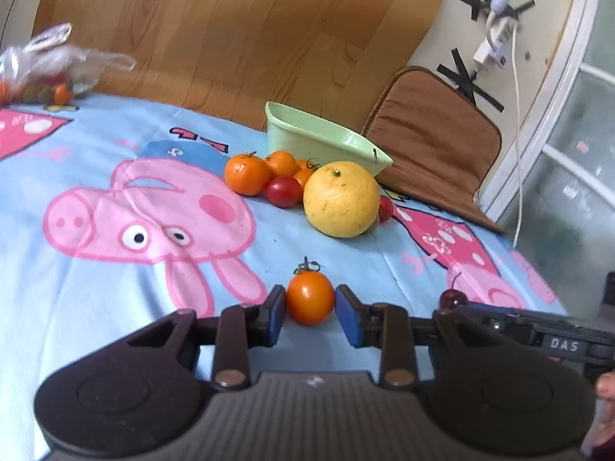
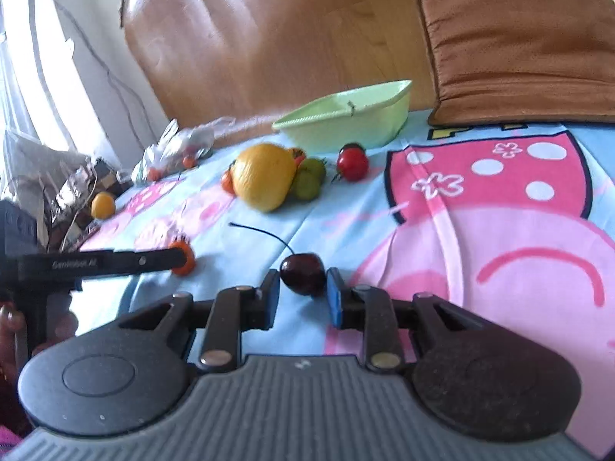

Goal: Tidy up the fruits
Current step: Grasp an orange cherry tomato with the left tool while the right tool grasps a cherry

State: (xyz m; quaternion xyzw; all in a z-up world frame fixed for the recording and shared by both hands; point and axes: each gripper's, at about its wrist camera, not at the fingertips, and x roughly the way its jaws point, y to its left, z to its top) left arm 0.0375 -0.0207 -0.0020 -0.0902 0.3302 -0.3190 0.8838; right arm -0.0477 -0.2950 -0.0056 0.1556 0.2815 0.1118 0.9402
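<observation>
My left gripper [image 1: 310,309] is shut on an orange cherry tomato [image 1: 309,297], its blue pads against both sides, on the blue cartoon sheet. My right gripper [image 2: 303,288] is shut on a dark red cherry [image 2: 301,272] with a long stem. The left gripper and its tomato [image 2: 182,256] also show in the right wrist view. A pale green basin [image 1: 323,140] stands at the back, also seen in the right wrist view [image 2: 346,121]. In front of it lie a big yellow citrus [image 1: 341,199], tangerines [image 1: 247,174] and red tomatoes [image 1: 283,191].
A brown cushion [image 1: 430,142] lies right of the basin. A plastic bag of small fruits [image 1: 42,73] sits at the far left. A wooden headboard [image 1: 238,30] stands behind. Green fruits [image 2: 309,178], a red tomato [image 2: 352,163] and a small yellow fruit [image 2: 103,205] also lie about.
</observation>
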